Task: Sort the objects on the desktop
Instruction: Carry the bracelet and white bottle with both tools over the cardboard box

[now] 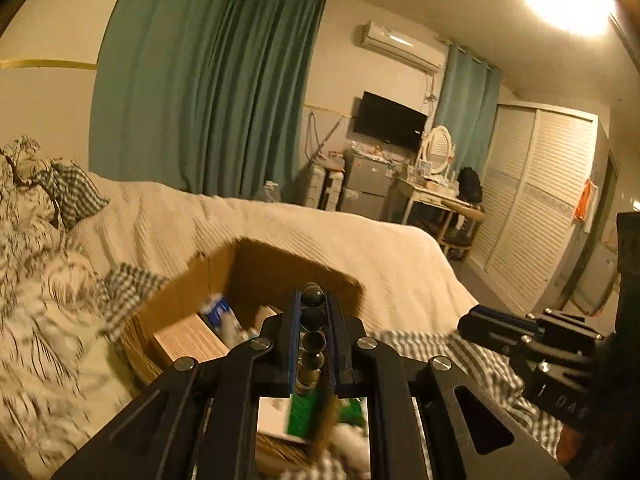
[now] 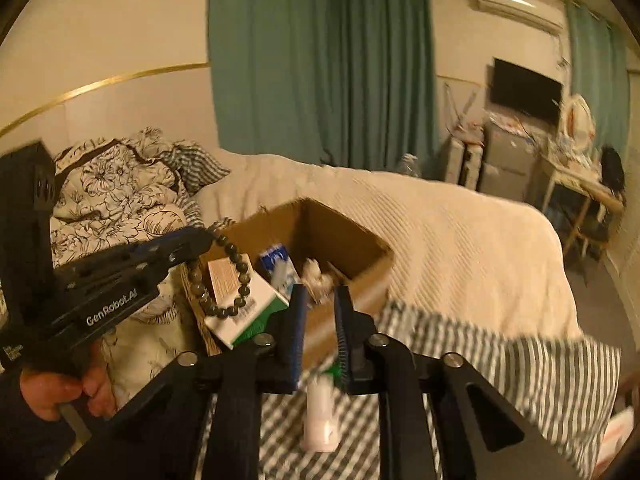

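Note:
My left gripper (image 1: 313,300) is shut on a dark bead bracelet (image 1: 312,320) and holds it over an open cardboard box (image 1: 264,264) on the bed. In the right wrist view the left gripper (image 2: 202,240) shows at the left with the bracelet (image 2: 224,280) hanging from its tips above the box (image 2: 352,240). My right gripper (image 2: 320,300) is open and empty, just in front of the box. A white tube (image 2: 320,416) lies on the striped cloth below it. The right gripper's tip (image 1: 480,318) also shows in the left wrist view.
The box holds a green and white carton (image 2: 244,312), a blue and white pack (image 2: 276,264) and a tan booklet (image 1: 188,338). A floral quilt (image 2: 116,196) lies to the left and a cream blanket (image 2: 460,248) behind. A striped sheet (image 2: 520,376) covers the near bed.

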Action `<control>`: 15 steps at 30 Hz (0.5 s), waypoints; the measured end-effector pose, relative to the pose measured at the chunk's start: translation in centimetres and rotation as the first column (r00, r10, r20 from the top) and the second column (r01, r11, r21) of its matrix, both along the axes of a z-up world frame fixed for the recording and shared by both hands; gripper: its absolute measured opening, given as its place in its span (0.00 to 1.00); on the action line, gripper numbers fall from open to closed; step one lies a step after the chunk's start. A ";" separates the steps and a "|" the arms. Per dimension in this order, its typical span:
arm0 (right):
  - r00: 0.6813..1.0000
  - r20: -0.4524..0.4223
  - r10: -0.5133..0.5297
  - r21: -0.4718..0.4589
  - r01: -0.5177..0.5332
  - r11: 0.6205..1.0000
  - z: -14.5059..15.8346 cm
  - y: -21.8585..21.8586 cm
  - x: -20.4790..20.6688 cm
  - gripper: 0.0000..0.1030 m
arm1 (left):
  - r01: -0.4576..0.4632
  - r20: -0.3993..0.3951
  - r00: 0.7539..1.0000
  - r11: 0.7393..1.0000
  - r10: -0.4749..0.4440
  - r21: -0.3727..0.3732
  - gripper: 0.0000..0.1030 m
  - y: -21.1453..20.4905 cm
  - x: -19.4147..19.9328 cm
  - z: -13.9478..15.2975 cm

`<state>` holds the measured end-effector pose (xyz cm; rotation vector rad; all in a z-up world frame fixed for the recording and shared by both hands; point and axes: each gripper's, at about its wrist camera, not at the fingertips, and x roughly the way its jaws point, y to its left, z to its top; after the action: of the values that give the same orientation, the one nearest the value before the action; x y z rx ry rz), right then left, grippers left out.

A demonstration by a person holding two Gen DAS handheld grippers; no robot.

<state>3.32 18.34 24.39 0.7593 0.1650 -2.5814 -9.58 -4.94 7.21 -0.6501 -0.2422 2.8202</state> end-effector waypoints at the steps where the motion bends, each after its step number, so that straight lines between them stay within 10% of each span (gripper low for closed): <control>1: 1.000 0.006 0.008 -0.010 -0.007 1.000 -0.3 -0.3 -0.6 0.12 | -0.006 -0.006 1.000 1.000 0.006 -0.004 0.11 -0.3 -0.3 -0.1; 15: 0.924 0.379 -0.050 0.028 0.043 0.999 -21.0 3.5 -2.5 0.40 | 0.030 0.073 0.997 0.996 -0.037 0.086 0.11 -0.7 0.5 -5.8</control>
<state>0.81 21.87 3.39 1.2655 0.0513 -2.4201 -9.07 -5.65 1.44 -0.7342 -0.3596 2.7398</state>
